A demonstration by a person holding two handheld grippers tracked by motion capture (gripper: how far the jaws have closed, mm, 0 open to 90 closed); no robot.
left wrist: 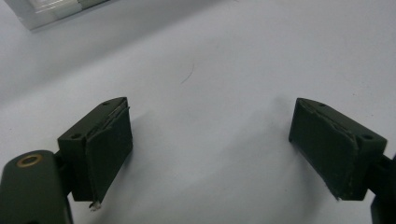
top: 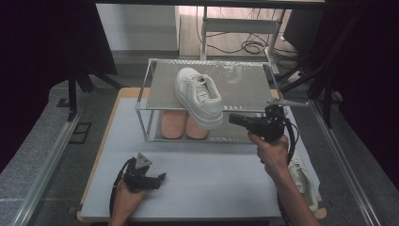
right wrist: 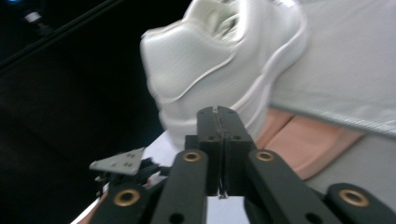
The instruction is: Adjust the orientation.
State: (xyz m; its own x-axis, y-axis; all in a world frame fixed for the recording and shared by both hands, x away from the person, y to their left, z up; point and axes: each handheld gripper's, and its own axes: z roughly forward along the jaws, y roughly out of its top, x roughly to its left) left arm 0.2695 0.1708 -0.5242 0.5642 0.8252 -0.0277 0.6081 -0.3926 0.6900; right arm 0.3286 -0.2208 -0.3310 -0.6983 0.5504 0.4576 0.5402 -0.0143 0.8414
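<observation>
From above, my right gripper point(top: 235, 119) hangs level at the near right edge of the wire shoe rack point(top: 143, 92), its jaws pressed together with nothing between them and their tips just beside the heel of the white sneaker point(top: 198, 96). That sneaker lies on the rack's grey top shelf, heel overhanging the near edge and toe pointing to the far left. A pair of pink slippers point(top: 182, 126) sits on the lower shelf beneath it. A second white sneaker point(top: 302, 178) lies on the table point(top: 197, 188) at the near right, partly behind my right forearm. My left gripper point(top: 159, 179) rests on the table at the near left, well apart from the rack. Along my left gripper point(left wrist: 210, 149), the two jaws stand wide apart over the bare pale table top, holding nothing; a strip of the rack's frame point(left wrist: 56, 11) shows at the far left corner. Along my right gripper point(right wrist: 218, 112), the jaws meet flat against each other, empty, with the sneaker's heel point(right wrist: 196, 70) close beyond their tips, though I cannot tell whether they touch it. The slippers point(right wrist: 308, 144) show below the shelf at the right, and my left gripper point(right wrist: 122, 164) shows farther off, low at the left.
</observation>
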